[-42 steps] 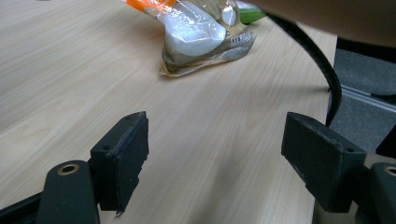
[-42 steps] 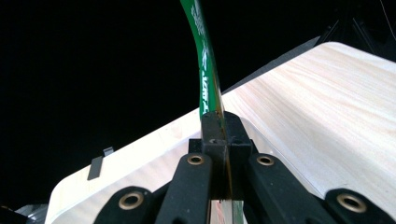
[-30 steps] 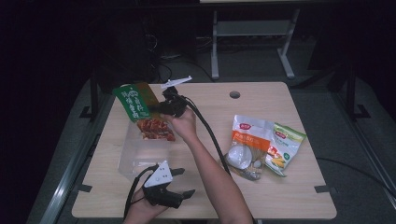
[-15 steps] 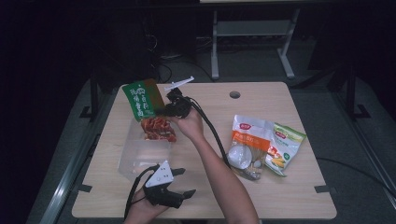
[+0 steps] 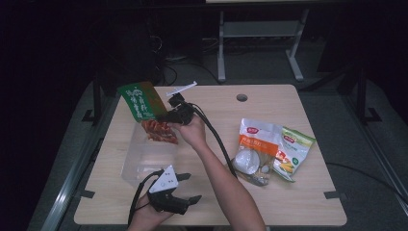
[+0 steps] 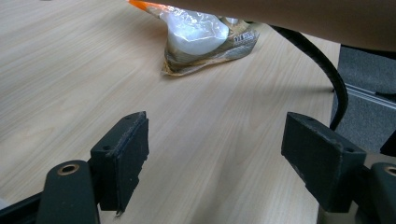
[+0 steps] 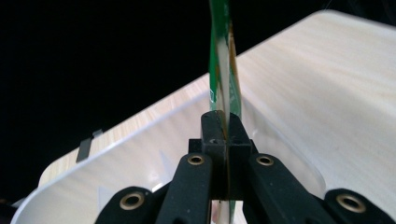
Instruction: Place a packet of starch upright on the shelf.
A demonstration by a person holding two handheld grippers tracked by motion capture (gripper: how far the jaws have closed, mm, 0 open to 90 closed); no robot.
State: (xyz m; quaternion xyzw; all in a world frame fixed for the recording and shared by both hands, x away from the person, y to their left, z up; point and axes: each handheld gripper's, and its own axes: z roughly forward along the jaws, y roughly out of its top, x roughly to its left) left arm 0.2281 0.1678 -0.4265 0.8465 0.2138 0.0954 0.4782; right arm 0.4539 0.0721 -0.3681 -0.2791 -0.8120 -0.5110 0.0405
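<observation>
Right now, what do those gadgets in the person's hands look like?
Both are black two-jaw tools. The left gripper carries a pale grey three-cornered plate on top and has blocky black pads with brass-ringed pivot holes. The right gripper trails a thick black cable. The forearms are bare, without sleeves.

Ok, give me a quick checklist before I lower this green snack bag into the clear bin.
1. Grip: right gripper shut on the green snack bag, pinching its edge: ok.
2. Bag over the clear bin: it hangs above the bin's far end, upper part leaning past the rim: cannot tell if it will drop in cleanly.
3. Bin steady: nothing holds it; left gripper sits open beside its near corner: not ok if the bin slides.
4. Room inside the bin: bottom looks bare through the plastic: ok.
5. Right gripper's cable runs beside the orange bag and yellow-green bag: cannot tell if touching.
</observation>
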